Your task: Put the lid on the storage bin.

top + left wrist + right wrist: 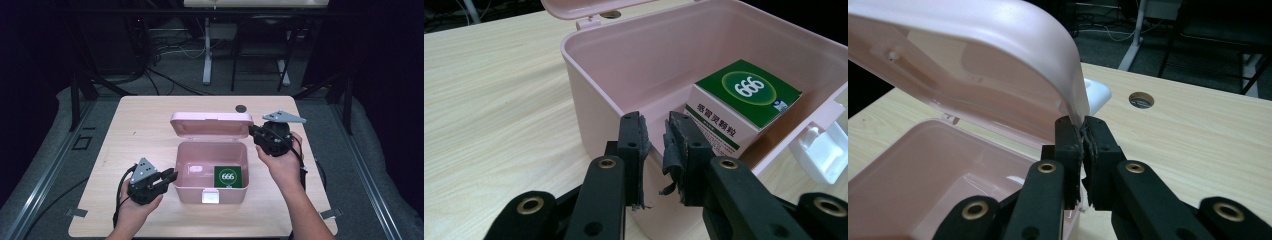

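1. We see a pink box (212, 170) standing open near the middle of the worktop (140, 125), its lid (212, 124) raised at the far side.
2. Inside the box, in its near right corner, lies a green and white carton (228, 177) marked 666 on its top face.
3. A white latch (211, 197) hangs at the middle of the box's near wall.
4. Our left claw (171, 175) sits at the box's near left corner. In the left gripper view its jaws straddle the pink wall, one pad inside and one outside, clenched on the rim.
5. Our right claw (253, 133) is at the right end of the lid. In the right gripper view its pads (1072, 142) pinch the lid's thin edge between them, so it is grasping the lid.
6. A small round hole (241, 107) lies in the worktop just beyond the lid, toward the far edge.
7. Both forearms come in from the near side, one on each side of the box.
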Demonstrator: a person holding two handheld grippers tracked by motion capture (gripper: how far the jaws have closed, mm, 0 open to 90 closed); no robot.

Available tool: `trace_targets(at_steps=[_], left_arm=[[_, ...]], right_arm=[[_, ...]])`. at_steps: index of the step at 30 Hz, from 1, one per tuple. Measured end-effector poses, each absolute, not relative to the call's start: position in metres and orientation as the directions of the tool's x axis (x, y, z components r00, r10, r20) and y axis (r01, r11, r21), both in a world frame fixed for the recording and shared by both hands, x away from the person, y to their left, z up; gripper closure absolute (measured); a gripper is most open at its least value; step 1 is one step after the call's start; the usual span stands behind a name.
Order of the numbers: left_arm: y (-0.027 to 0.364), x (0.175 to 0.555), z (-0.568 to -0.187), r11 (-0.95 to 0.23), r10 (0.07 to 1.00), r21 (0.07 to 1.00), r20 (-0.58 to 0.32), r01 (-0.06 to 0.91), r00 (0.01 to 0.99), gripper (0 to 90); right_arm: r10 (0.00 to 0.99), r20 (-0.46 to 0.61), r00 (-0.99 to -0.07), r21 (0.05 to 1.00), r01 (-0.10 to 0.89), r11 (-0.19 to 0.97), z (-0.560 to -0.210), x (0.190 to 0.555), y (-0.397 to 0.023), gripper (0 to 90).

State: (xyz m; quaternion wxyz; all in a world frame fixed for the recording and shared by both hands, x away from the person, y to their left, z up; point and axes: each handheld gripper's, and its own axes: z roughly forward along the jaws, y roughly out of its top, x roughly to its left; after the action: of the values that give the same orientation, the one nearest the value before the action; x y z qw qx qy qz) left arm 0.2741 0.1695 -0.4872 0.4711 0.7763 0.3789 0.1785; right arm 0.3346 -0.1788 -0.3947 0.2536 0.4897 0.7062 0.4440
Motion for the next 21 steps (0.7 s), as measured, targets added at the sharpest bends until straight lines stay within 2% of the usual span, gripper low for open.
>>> trace_targets(at_steps=[13,21], left_arm=[[0.17,0.275,-0.487,-0.263,0.757,0.863,-0.094,0.432,0.647,75.5],[0.172,0.277,-0.48,-0.25,0.761,0.87,-0.094,0.424,0.642,74.3]], right_arm=[[0.919,0.047,-0.391,0.893,0.428,0.137,-0.406,0.314,-0.177,85.9],[0.91,0.079,-0.408,0.891,0.439,0.12,-0.409,0.311,-0.182,85.9]])
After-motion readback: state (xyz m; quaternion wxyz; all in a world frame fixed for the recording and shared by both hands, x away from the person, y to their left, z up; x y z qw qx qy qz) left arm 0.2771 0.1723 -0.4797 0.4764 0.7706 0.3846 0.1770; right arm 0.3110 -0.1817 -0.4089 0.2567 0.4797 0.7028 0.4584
